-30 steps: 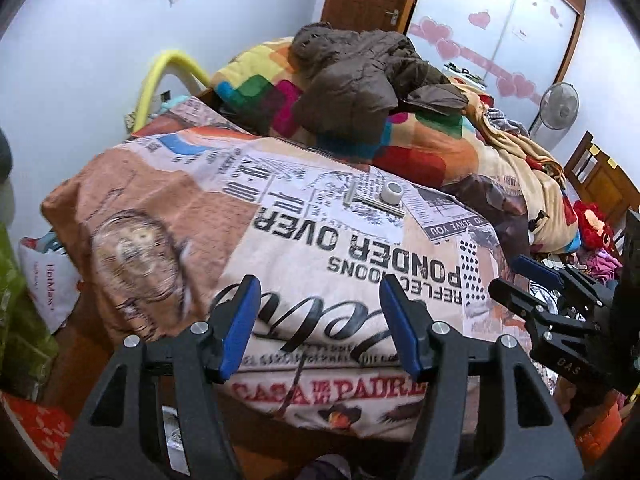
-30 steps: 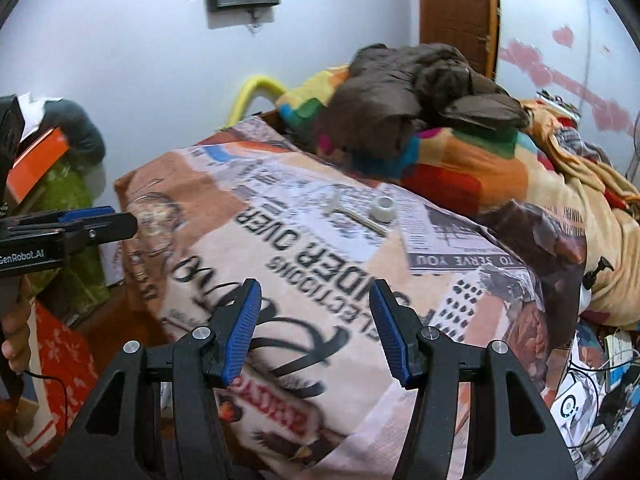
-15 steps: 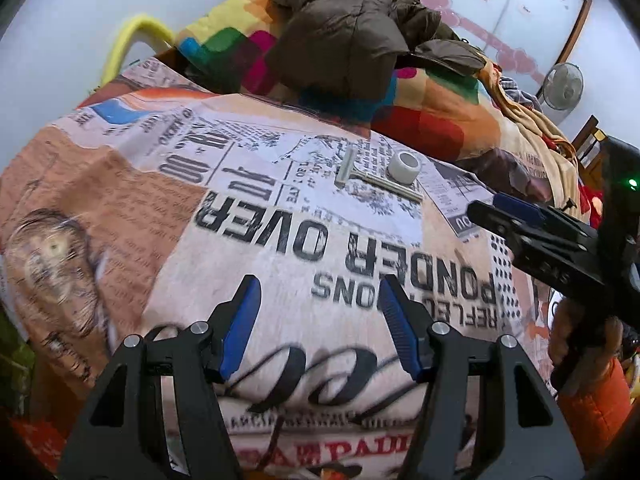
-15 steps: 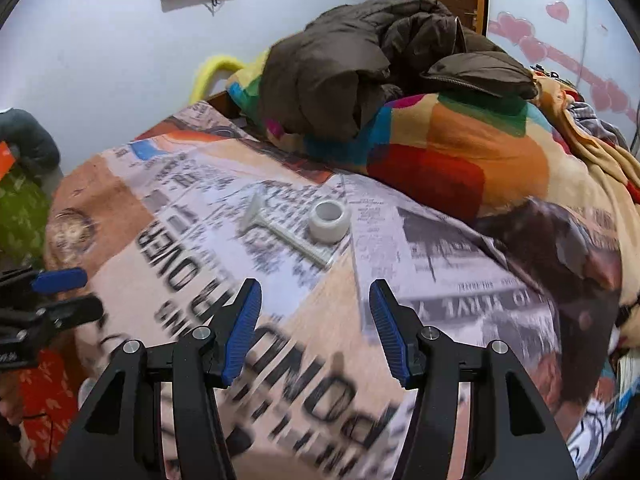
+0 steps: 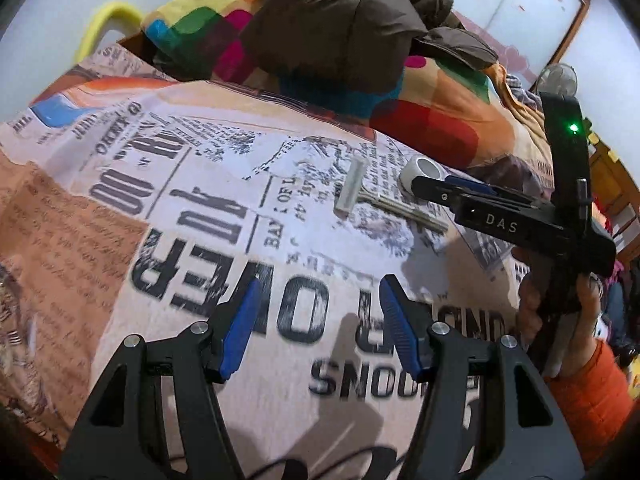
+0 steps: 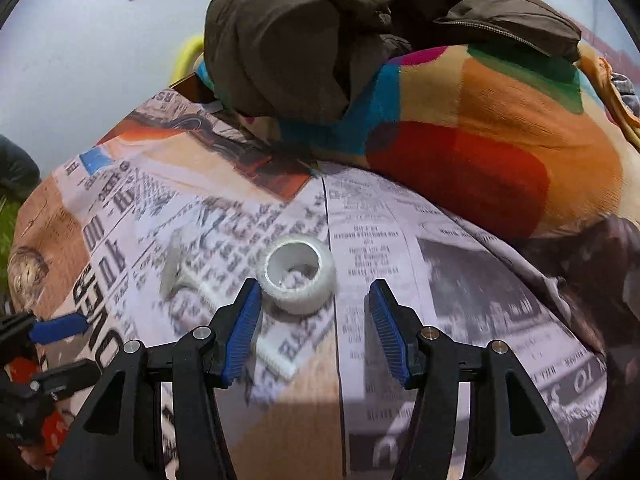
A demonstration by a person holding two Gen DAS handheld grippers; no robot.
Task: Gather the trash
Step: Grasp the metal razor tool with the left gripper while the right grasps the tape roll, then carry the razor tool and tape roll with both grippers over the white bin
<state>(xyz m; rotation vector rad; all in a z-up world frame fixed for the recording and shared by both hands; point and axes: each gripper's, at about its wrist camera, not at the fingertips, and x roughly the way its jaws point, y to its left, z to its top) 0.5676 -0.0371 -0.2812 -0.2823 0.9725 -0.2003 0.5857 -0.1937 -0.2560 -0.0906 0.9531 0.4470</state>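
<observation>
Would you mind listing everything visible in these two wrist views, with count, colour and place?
tape roll: one, white, on the quilt just ahead of the right gripper's open jaws
razor: one, pale grey, lying on the quilt left of the tape roll
newsprint quilt: one, tan and white with black lettering, covering the bed
patchwork blanket: one, multicoloured, heaped behind the quilt
jacket: one, dark brown, on top of the blanket
fan: one, white, far right background
left gripper: one, black with blue pads, open over the quilt
right gripper: one, black with blue pads, open
</observation>
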